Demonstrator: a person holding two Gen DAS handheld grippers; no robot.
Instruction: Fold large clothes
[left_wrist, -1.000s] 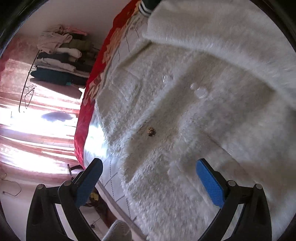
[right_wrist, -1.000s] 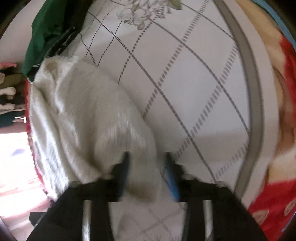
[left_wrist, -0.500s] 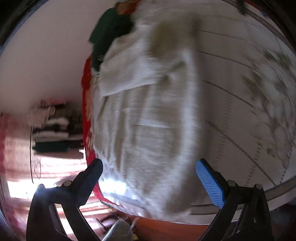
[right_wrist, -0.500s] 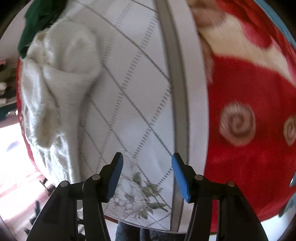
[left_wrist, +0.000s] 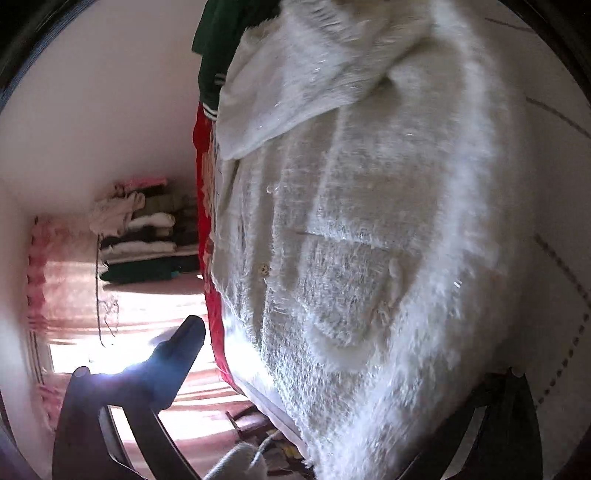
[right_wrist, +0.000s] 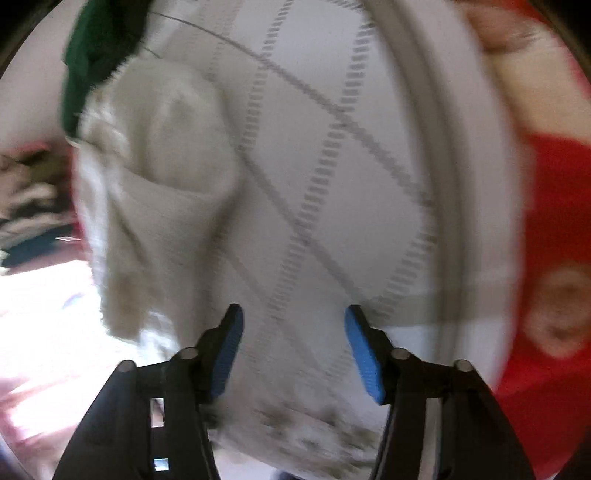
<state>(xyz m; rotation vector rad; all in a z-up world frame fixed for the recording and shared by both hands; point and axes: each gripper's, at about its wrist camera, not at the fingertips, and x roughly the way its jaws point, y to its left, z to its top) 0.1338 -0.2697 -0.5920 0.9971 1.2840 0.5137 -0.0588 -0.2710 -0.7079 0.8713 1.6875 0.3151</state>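
Left wrist view: white fluffy garment (left_wrist: 369, 221) spread on the bed, filling the space ahead of the left gripper (left_wrist: 351, 369).
Its left finger (left_wrist: 177, 354) stands clear of the fabric beside the bed's edge, while the right finger is buried behind the garment's fuzzy hem, so I cannot tell how wide the jaws stand. In the blurred right wrist view the right gripper (right_wrist: 293, 343) is spread wide and holds nothing, over the checked bedsheet (right_wrist: 351, 184); the garment (right_wrist: 159, 177) lies ahead to its left, apart from the fingers. A dark green garment (right_wrist: 96, 55) touches its far end, partly cut off.
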